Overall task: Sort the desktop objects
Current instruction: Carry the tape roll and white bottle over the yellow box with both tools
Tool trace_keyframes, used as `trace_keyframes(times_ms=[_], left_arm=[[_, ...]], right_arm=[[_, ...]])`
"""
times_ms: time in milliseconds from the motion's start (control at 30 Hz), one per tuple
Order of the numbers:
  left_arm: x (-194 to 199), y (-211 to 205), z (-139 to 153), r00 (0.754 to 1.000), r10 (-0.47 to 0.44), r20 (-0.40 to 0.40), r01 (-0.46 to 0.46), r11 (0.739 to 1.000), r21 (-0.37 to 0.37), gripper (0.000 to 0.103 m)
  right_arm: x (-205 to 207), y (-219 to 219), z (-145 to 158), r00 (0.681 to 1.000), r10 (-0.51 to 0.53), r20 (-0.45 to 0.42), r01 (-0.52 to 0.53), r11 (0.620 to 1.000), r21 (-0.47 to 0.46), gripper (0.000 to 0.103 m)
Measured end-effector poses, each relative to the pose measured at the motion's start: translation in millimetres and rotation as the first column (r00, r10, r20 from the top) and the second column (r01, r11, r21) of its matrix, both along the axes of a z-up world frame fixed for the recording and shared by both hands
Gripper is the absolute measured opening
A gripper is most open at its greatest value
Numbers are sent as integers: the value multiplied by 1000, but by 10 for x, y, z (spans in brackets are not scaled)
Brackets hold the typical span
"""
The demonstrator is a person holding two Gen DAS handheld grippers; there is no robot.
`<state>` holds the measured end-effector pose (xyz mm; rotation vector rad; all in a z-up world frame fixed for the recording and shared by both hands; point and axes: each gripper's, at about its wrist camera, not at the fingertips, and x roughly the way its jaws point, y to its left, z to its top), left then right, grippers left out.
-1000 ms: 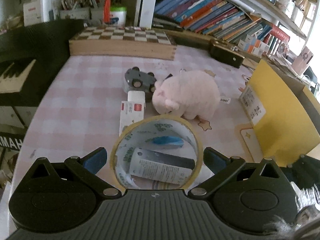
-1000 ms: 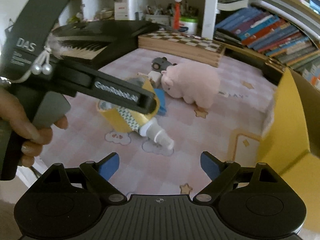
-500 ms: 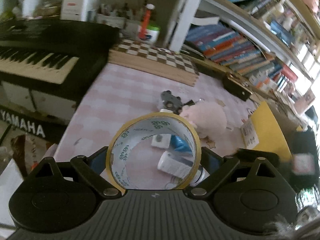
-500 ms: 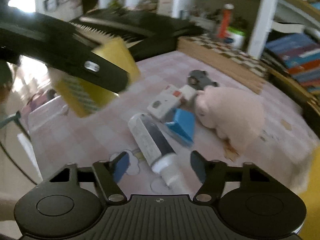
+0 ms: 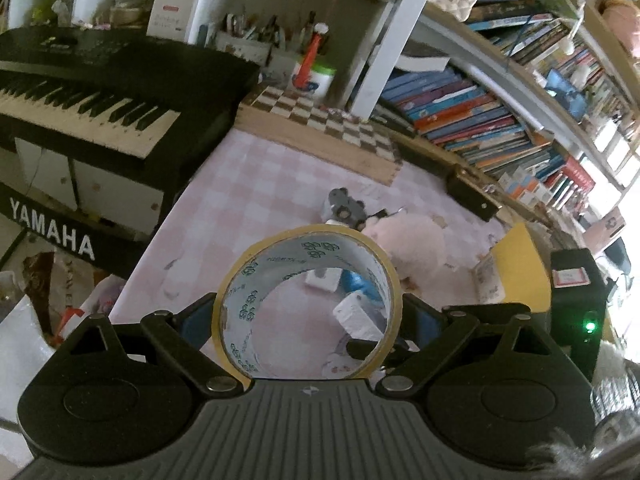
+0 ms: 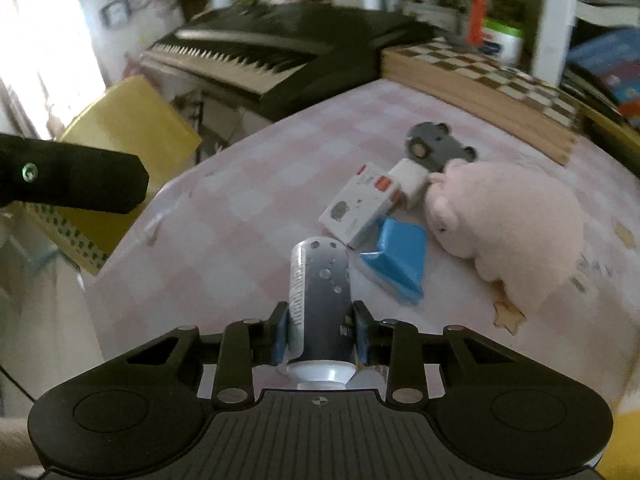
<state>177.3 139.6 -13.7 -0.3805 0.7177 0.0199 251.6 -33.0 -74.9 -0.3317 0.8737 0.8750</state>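
1. The left gripper (image 5: 308,316) holds a wide yellow-edged roll of clear packing tape (image 5: 308,300) with green printing inside. Its jaws stand far apart because the roll is broad, and the blue pads press on its two flanks, so the hollow core faces the camera and the roll hangs clear above the pink checked surface (image 5: 248,188).
2. The right gripper (image 6: 320,336) is closing on a dark grey squeeze tube with a white cap (image 6: 320,300). The tube sits between the blue pads (image 6: 280,336), cap end toward the camera, and the pads appear to touch its sides. The narrow jaw gap suits the slim body.
3. The tube lies lengthwise along the right gripper's fingers, probably so that the pads close across its width rather than its length.
4. Still lying on the surface: a white rectangular carton with red marks (image 6: 360,204), a blue wedge-shaped block (image 6: 400,260), a grey toy car (image 6: 436,148) and a pale pink plush pig (image 6: 508,216), all touching or just beside each other.
5. A yellow cardboard box (image 5: 520,264) stands at the surface's edge near the pig. It is likely the place where sorted things go.
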Motion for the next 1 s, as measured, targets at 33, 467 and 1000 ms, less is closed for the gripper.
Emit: trace_keyframes(times_ms=[33,467,1000], left_arm=[[-22,-12,29,1000,-6,13,6,1000,-4,94],[-457,-130,208,988,-103,116,111,991,-70,94],[-1194,-257,282,965,-224,139,236,969,-77,94]], right_arm=[[-32,-39,47,1000,-21,2,21,1000,11,32],[-578,-613,650,963,-267,40,262,959,106,32],[-1595,-984,704,897,-443,-10,440,887,138,32]])
